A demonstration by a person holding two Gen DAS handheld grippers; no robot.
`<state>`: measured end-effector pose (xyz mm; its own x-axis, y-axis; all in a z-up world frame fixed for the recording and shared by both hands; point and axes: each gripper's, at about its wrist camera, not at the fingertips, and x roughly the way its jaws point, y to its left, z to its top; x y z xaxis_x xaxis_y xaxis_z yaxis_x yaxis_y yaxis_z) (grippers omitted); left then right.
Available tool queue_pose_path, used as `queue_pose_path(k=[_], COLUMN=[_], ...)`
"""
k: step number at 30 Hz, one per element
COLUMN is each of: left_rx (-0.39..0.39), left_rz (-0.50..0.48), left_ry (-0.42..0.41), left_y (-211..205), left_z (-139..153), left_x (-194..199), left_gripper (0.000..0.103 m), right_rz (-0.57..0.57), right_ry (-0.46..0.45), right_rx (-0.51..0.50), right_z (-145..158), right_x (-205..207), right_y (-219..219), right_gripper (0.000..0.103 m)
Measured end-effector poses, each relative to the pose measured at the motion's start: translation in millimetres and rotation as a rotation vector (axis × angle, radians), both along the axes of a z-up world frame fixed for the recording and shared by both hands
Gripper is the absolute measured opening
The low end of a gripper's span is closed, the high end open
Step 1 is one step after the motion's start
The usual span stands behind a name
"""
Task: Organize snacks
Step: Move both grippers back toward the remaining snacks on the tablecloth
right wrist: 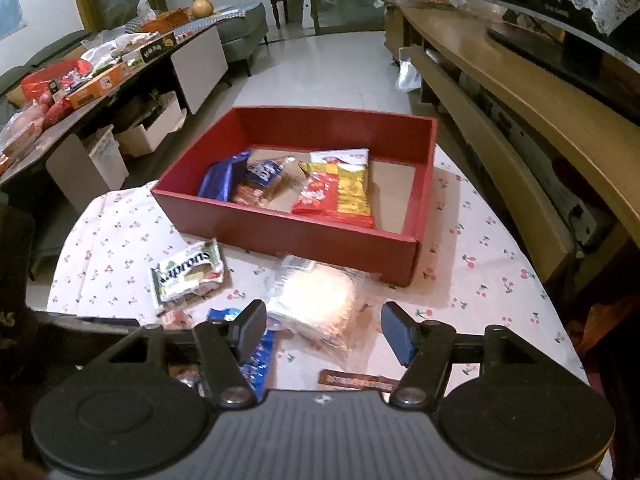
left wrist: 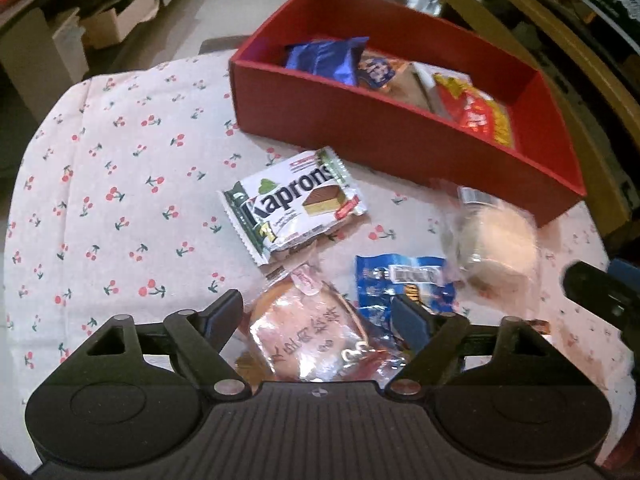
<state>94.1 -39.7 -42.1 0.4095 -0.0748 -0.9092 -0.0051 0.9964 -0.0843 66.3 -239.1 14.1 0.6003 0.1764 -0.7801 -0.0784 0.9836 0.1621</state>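
**Red box part-filled, loose snacks under both grippers**

The red box (right wrist: 304, 236) sits on the cherry-print tablecloth (left wrist: 120, 184), open on top. Inside lie a blue packet (right wrist: 218, 180) at its left, a red-and-yellow packet (right wrist: 336, 196) toward the middle, and a white packet (right wrist: 340, 156) behind that; bare cardboard floor shows along the right side.

The left gripper (left wrist: 316, 320) points steeply down with its jaws spread to either side of a clear-wrapped round pastry (left wrist: 308, 336); the pads do not press on it. A blue wrapper (left wrist: 400, 280) lies just beside the right finger, and the Kaprons wafer pack (left wrist: 294, 204) lies farther ahead, short of the box.

The right gripper (right wrist: 324, 330) is released too, its jaws apart with a pale round cake in clear wrap (right wrist: 316, 296) just ahead of the tips, near the box's front wall.

Left of the wafer pack the cloth is bare out to the rounded table edge. The box's right corner stands close to the table's right edge.
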Motion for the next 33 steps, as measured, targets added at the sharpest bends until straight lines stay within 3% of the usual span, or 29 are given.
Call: queue_pose_path(k=[3,4,7,15,18,23,28,33], left_rx=[0.006,0.013,0.018,0.051,0.051,0.024,0.046,0.078], left_rz=[0.000,-0.004,-0.022,-0.081,-0.088,-0.079,-0.086,-0.077], left_ry=[-0.003,-0.009,-0.016,-0.017,-0.019,-0.031,-0.024,-0.011], left_y=[3.2,4.0,6.9,10.9,13.2,12.8,7.5,5.3], left_z=[-2.1,-0.1,3.6,9.8,10.9,12.3,5.6,-5.2], left_x=[-0.2,-1.6,-4.1,-13.5,-15.4,-13.4,-12.3,-9.4], left_gripper=[0.077,0.067,0.060,0.053,0.054,0.079,0.085,0.085], right_rz=[-0.014,-0.019,-0.033,-0.090,-0.100,-0.056,-0.030,-0.008], right_ry=[0.025,0.032,0.052,0.125,0.168,0.194,0.251,0.234], right_rx=[-0.011,-0.013,-0.010,-0.020,0.022,0.016,-0.012,-0.064], right_z=[-5.9,-7.4,-11.6,-29.3,-38.9,-50.2,-66.4,-69.0], right_x=[-0.5,-1.1,-4.3,-26.0,-27.0,-18.8,-18.6,-17.8], right_y=[-7.6,-9.8,-17.8,-35.2,-37.1,-19.4,-12.2,-2.7], right_gripper=[0.080,0.080,0.080,0.084,0.084,0.085,0.086,0.085])
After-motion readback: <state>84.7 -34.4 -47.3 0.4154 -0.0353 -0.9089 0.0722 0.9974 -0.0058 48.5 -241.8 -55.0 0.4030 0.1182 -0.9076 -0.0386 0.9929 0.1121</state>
